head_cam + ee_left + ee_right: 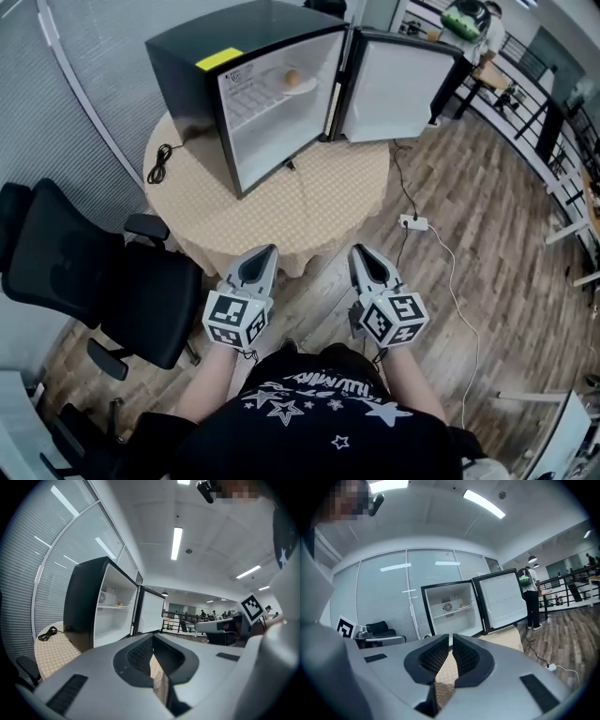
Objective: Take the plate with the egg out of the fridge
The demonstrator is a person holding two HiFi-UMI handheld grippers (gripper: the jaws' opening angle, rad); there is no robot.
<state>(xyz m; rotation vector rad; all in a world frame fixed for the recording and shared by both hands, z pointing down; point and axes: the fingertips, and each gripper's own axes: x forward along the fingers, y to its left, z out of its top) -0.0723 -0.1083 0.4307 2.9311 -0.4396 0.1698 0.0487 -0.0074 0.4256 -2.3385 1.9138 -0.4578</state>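
Closed and empty: left hand-held gripper [269, 251], right hand-held gripper [357, 251], short of fridge [187, 47]. Plate [279, 87] with egg [292, 79] on upper shelf at 12 o'clock, door open. Approach step, by judgement. Next: reach in, open jaws at plate rim.

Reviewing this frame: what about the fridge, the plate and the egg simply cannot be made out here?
- Plate, head view: white on the fridge's white shelf, too small to trace its rim.
- Egg, right gripper view: too small to tell where on the plate it sits.
- Yellow label, head view: print too small to read.
- Table legs, head view: hidden under the tabletop and its cloth.
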